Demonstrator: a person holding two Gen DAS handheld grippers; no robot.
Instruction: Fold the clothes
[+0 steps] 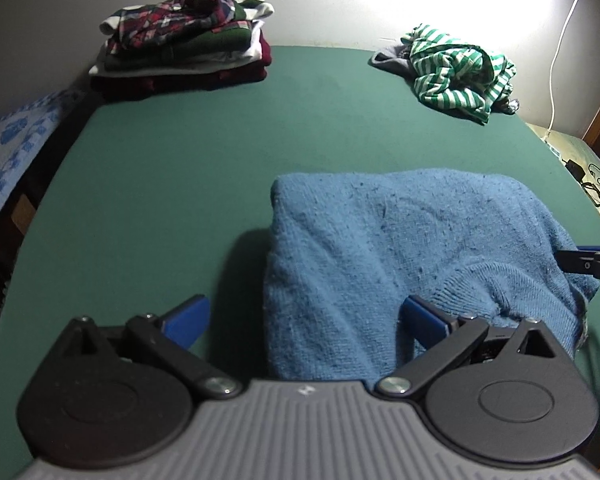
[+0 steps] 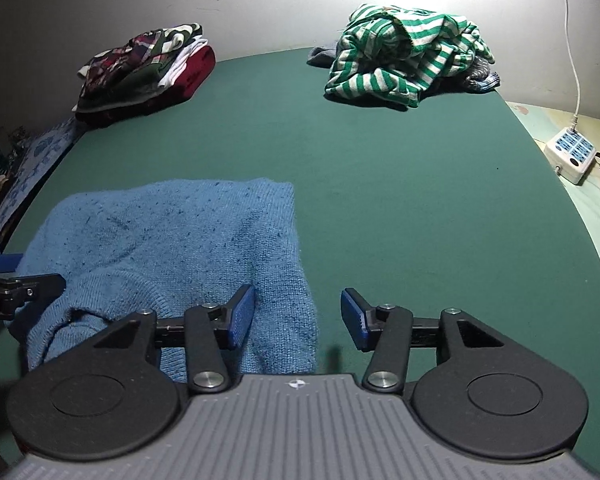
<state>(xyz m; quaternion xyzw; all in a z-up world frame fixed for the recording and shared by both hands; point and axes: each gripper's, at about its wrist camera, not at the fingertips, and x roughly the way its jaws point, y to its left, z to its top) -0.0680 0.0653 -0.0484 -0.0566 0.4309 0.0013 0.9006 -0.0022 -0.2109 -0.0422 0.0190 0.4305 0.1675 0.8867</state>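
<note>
A folded blue knit sweater (image 1: pixel 412 248) lies on the green table top (image 1: pixel 172 184), near its front edge. My left gripper (image 1: pixel 306 318) hangs over the sweater's left edge, open wide; its blue pads (image 1: pixel 192 318) press on nothing. My right gripper (image 2: pixel 298 318) stands open over the sweater's (image 2: pixel 172 240) right edge, its left pad above the knit and its right pad above bare green. Each gripper also shows at the side of the other's view: the right gripper (image 1: pixel 592 262) beside the sweater's right side, the left gripper (image 2: pixel 12 280) at its left side.
A stack of folded clothes (image 1: pixel 188 44) sits at the back left by the wall. A crumpled green-and-white striped garment (image 2: pixel 404 56) lies at the back right over grey cloth. A white power strip (image 2: pixel 572 156) and cable lie off the table's right edge. Blue patterned fabric (image 1: pixel 8 148) lies left.
</note>
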